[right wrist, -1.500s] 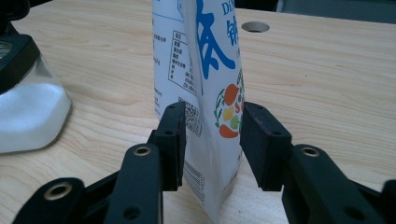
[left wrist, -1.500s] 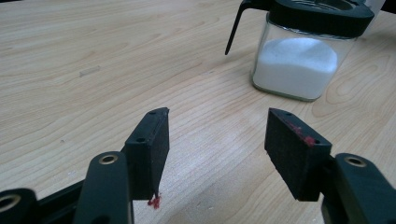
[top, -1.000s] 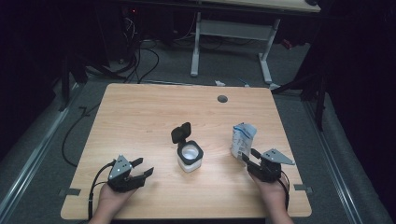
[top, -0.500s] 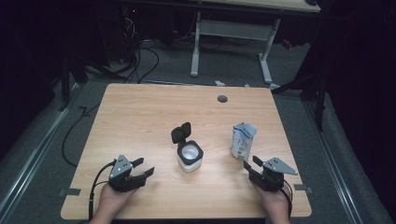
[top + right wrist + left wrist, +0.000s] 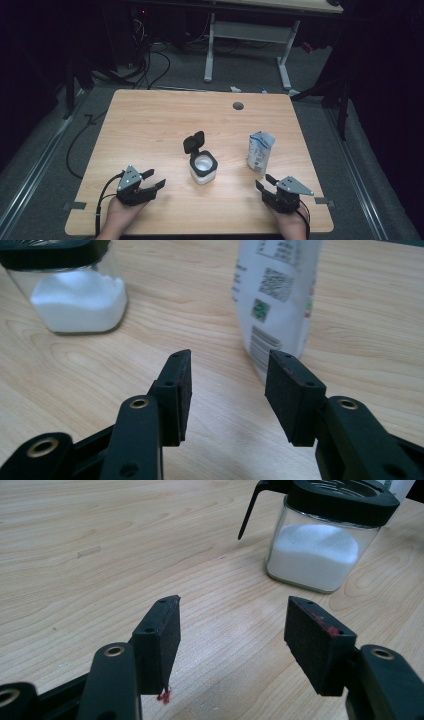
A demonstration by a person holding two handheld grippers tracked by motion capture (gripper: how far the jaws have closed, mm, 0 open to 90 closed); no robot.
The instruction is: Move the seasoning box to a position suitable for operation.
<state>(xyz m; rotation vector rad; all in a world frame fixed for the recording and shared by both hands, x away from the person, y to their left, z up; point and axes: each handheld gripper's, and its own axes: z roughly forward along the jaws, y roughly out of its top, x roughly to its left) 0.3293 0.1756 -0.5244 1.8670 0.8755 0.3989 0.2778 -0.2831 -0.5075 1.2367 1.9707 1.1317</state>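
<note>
Pouch (image 5: pixel 277 295) just beyond right claw (image 5: pixel 227 390)

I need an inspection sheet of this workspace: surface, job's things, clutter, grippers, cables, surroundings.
Surface: wooden table, with a round grommet near the far edge.
Job's things: glass jar of white powder, lid flipped open; white pouch upright to its right.
Clutter: nothing seen.
Grippers: left gripper and right gripper open, holding nothing.
Cables: one cable trails from the left gripper; more lie on the floor.
Surroundings: dark room, another desk's legs behind.
</note>
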